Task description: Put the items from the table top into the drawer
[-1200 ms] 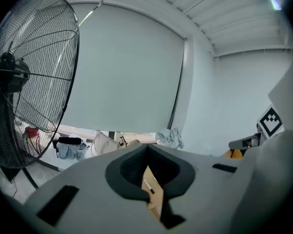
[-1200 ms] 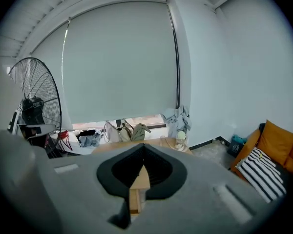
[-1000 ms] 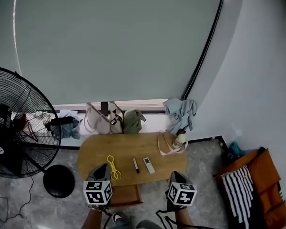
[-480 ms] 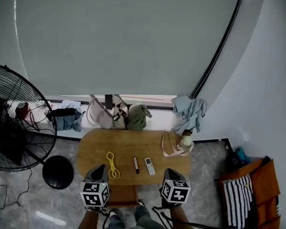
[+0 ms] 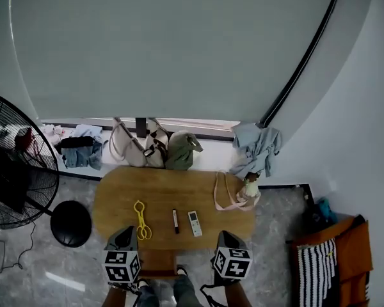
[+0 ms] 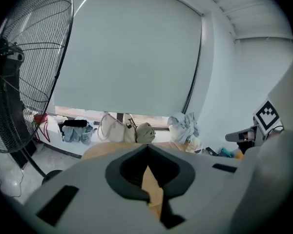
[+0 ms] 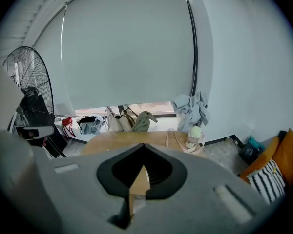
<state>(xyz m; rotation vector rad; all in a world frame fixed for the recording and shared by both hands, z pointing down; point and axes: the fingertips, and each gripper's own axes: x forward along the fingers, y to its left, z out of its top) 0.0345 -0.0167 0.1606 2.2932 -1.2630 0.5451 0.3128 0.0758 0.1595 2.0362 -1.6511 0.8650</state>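
On the oval wooden table [image 5: 153,194] lie a yellow pair of tongs [image 5: 139,219], a dark pen [image 5: 175,220] and a white remote [image 5: 194,223], in a row near the front edge. A pink bag with a green-capped bottle [image 5: 238,194] sits at the table's right end. Under the front edge a wooden drawer front [image 5: 157,261] shows. My left gripper [image 5: 125,235] hovers at the front edge, just nearer than the tongs, shut and empty [image 6: 149,156]. At the front edge right of the remote, my right gripper [image 5: 225,238] is shut with nothing in it [image 7: 139,172].
A big black fan [image 5: 13,171] with a round base [image 5: 70,222] stands left of the table. Bags [image 5: 150,149] and clothes [image 5: 77,149] line the window sill behind it. A blue garment [image 5: 256,147] hangs at the right; an orange cushion with striped cloth [image 5: 326,261] lies on the floor.
Both grippers have sunk and come closer to the table's front edge; the right one has also shifted left. The items on the table have not moved.
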